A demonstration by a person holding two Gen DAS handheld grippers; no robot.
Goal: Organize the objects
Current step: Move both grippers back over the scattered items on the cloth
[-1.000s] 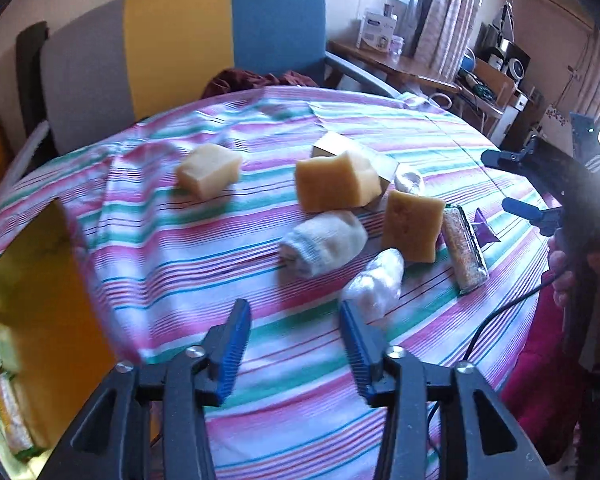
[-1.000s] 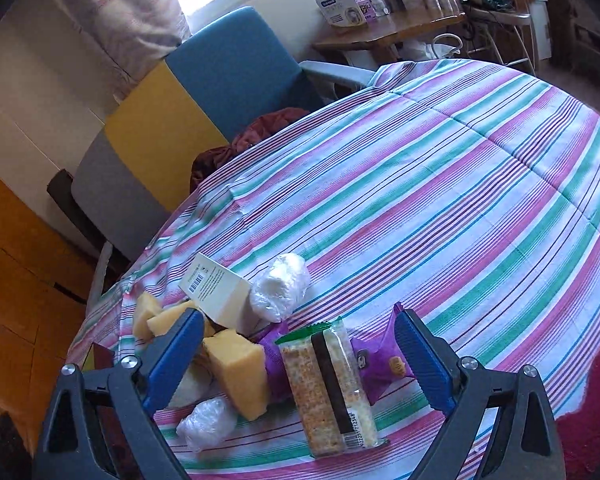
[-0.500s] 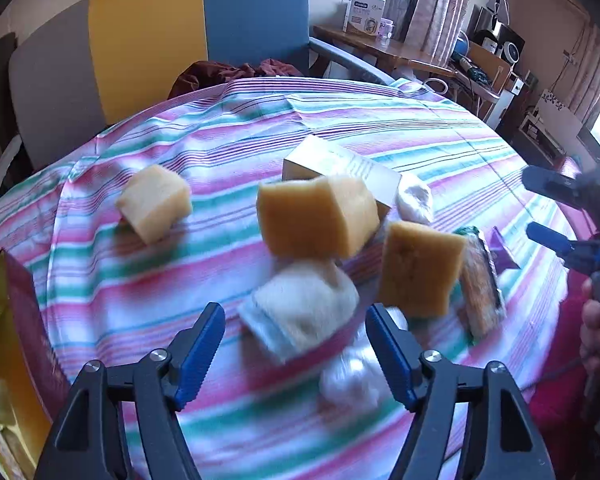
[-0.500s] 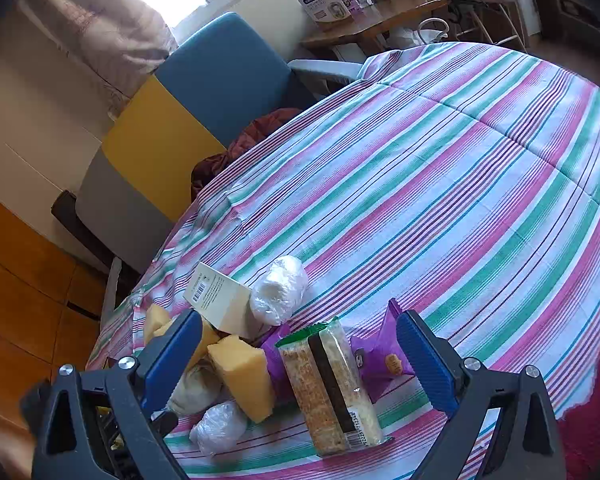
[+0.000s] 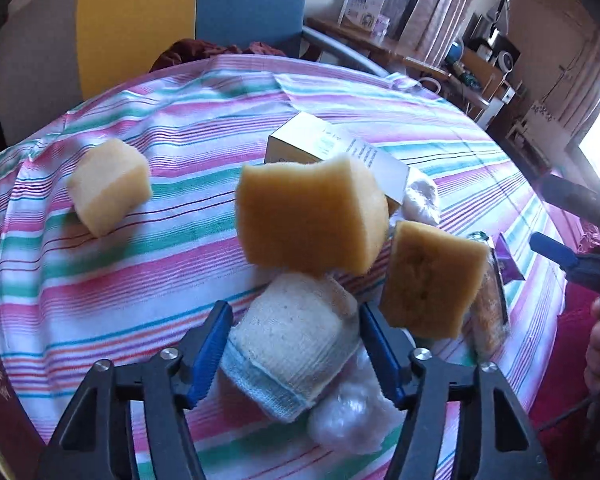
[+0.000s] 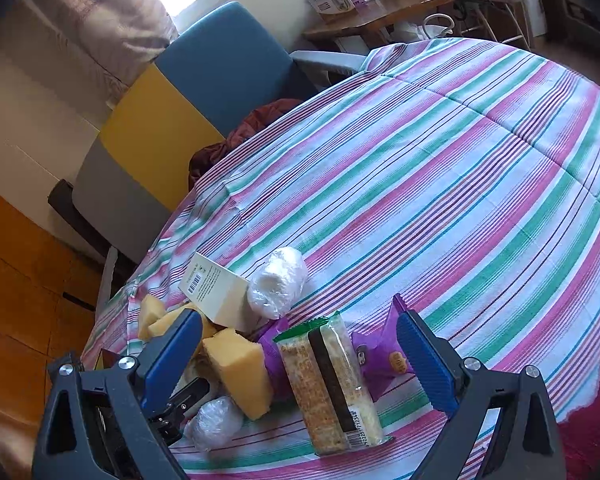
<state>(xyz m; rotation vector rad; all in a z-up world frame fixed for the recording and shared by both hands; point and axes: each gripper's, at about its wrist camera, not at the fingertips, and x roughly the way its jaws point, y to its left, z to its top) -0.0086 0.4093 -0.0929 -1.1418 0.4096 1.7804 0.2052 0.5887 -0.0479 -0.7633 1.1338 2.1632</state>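
As its jaws narrow, left claw straddles rolled cloth, right claw spread, empty.

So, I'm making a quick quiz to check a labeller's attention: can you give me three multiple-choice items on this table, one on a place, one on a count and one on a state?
1. What lies between the pads of the left tongs?
A. a rolled cloth
B. a cardboard box
C. a purple packet

2. How many yellow sponges show in the left wrist view?
A. one
B. three
C. five

3. How do the right tongs stand?
A. shut on a sponge
B. shut on the box
C. wide open, gripping nothing

Key:
1 A: the left tongs have just been closing, with the rolled cloth between them.
2 B: a pale sponge, a large sponge and a tilted sponge.
3 C: the right tongs are spread apart above the table.
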